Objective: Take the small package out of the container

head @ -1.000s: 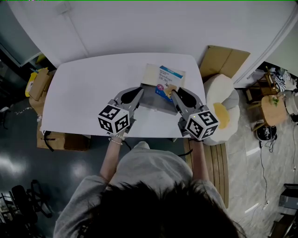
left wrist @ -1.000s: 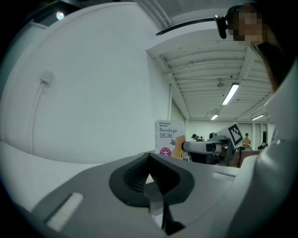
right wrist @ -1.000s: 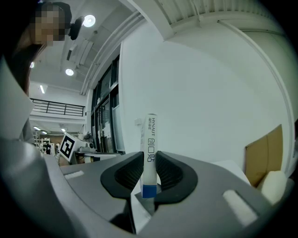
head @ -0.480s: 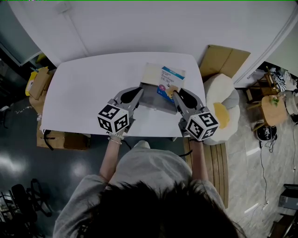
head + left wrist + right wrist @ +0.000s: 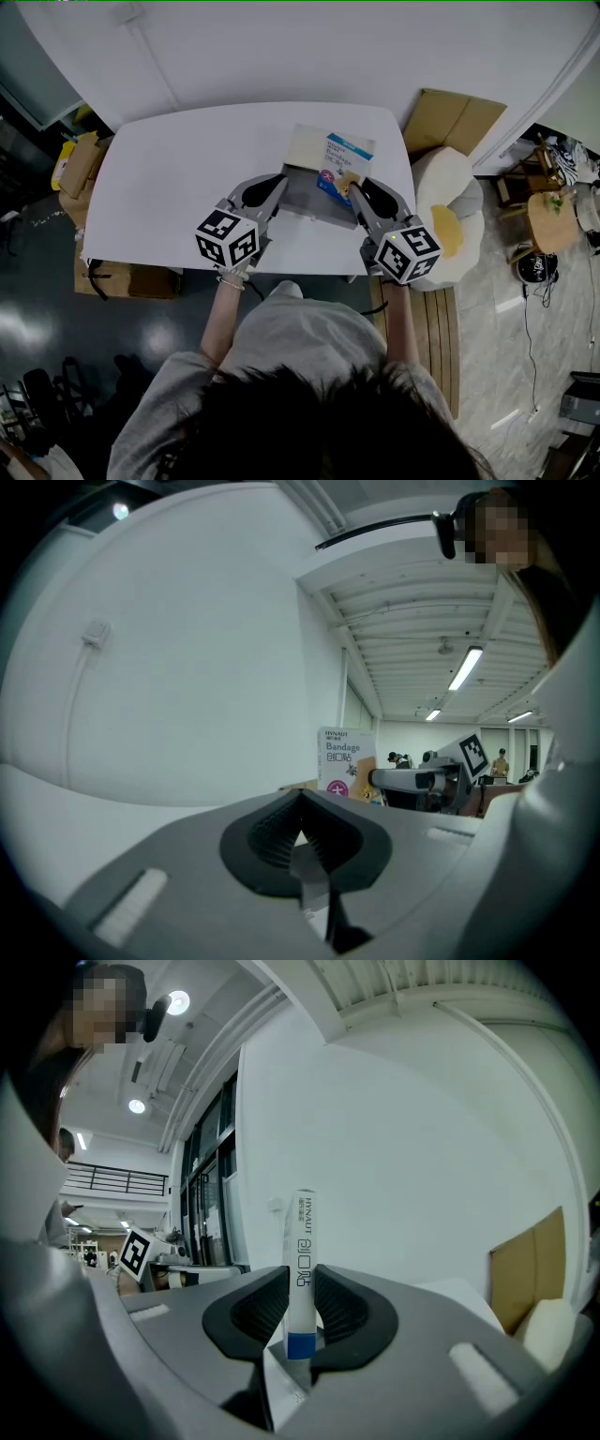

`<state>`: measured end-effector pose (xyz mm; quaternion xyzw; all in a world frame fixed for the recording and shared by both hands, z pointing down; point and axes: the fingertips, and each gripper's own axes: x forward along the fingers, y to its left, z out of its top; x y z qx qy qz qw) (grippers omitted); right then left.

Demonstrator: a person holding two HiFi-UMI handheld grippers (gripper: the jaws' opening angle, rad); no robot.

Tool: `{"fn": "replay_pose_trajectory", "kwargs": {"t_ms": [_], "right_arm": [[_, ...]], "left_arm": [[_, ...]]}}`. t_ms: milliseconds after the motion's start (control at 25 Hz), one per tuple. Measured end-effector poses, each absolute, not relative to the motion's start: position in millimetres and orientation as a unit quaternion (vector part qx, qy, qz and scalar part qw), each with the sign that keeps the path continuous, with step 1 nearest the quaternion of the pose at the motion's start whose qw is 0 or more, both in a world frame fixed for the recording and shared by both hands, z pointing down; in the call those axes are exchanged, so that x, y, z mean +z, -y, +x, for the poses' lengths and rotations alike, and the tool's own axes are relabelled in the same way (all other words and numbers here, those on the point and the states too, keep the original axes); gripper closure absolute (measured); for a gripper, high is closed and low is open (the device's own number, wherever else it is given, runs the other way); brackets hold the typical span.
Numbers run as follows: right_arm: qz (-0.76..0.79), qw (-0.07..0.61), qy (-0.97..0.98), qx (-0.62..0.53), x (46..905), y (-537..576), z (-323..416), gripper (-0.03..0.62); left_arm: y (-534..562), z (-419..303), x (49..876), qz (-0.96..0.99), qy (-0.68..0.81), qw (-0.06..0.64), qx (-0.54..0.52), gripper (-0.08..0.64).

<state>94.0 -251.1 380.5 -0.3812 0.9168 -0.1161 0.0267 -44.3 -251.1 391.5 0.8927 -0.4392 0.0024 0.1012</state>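
Observation:
A small white and blue bandage package point(image 5: 348, 162) stands upright over the right side of a shallow grey container point(image 5: 307, 199) on the white table point(image 5: 169, 178). My right gripper point(image 5: 352, 190) is shut on the package's lower end; in the right gripper view the package point(image 5: 301, 1269) shows edge-on between the pads. My left gripper point(image 5: 279, 190) is at the container's left side, its jaws closed on a thin grey wall point(image 5: 310, 878). From the left gripper view the package point(image 5: 343, 761) rises beside the right gripper point(image 5: 417, 780).
A cream flap point(image 5: 302, 150) lies behind the container. A brown cardboard box point(image 5: 452, 122) and a white round seat point(image 5: 450, 211) stand off the table's right edge. More cardboard boxes point(image 5: 80, 169) sit on the floor to the left. A white wall runs behind the table.
The package in my right gripper has shifted slightly to the right. The left gripper has stayed in place.

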Motion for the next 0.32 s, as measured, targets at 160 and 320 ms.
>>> {"fn": "replay_pose_trajectory", "kwargs": {"t_ms": [160,320], "right_arm": [[-0.379,0.026,-0.917,-0.117,381.8,252.0,93.6,0.491],[-0.378,0.026,-0.918,-0.117,382.8,252.7,93.4,0.491]], "left_arm": [[252.0,-44.3,392.1,0.892,0.440,0.101,0.003,0.566],[252.5,-43.9,393.0,0.892,0.439,0.102,0.002,0.566]]}}
